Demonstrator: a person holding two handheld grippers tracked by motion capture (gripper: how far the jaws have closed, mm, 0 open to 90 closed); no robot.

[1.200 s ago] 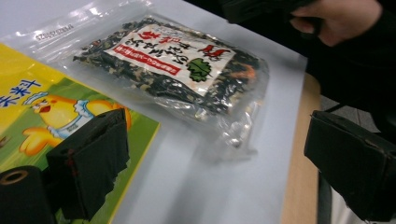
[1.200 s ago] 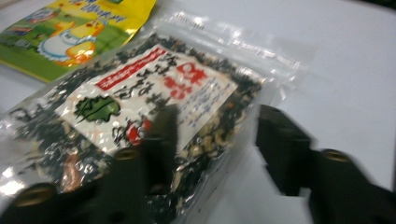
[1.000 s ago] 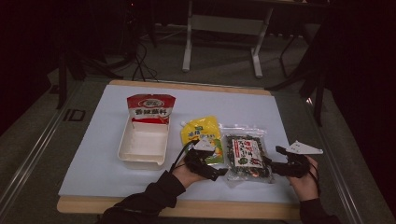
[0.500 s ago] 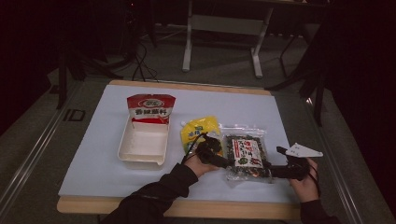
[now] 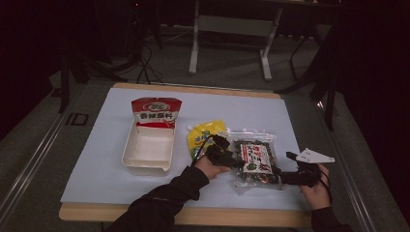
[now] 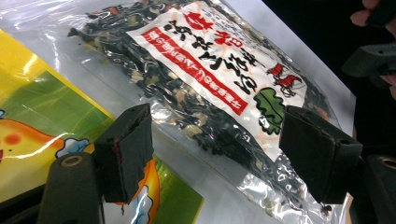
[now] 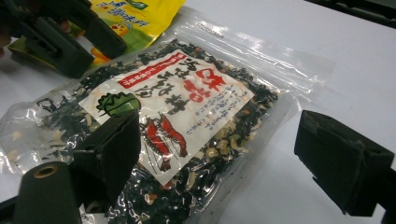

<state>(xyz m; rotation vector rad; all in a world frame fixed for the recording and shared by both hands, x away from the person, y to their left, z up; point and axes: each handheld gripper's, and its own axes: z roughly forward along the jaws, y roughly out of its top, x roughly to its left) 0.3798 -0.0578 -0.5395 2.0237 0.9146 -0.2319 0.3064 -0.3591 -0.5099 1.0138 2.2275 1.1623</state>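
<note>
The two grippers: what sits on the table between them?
A clear seaweed packet lies between the left gripper and right gripper, in the high view.

Asian characters on seaweed bag (image 7: 177,116), none clearly legible

On the surface (image 5: 96,159), tray (image 5: 147,150) sits left with a seasoning packet (image 5: 155,112) propped at its far end. Spouted pouch (image 5: 205,135) lies right of the tray; seaweed bag (image 5: 255,157) right of that, edges overlapping. Left hand-held gripper (image 5: 227,152) between pouch and bag, right hand-held gripper (image 5: 290,169) at the bag's right edge.
</note>
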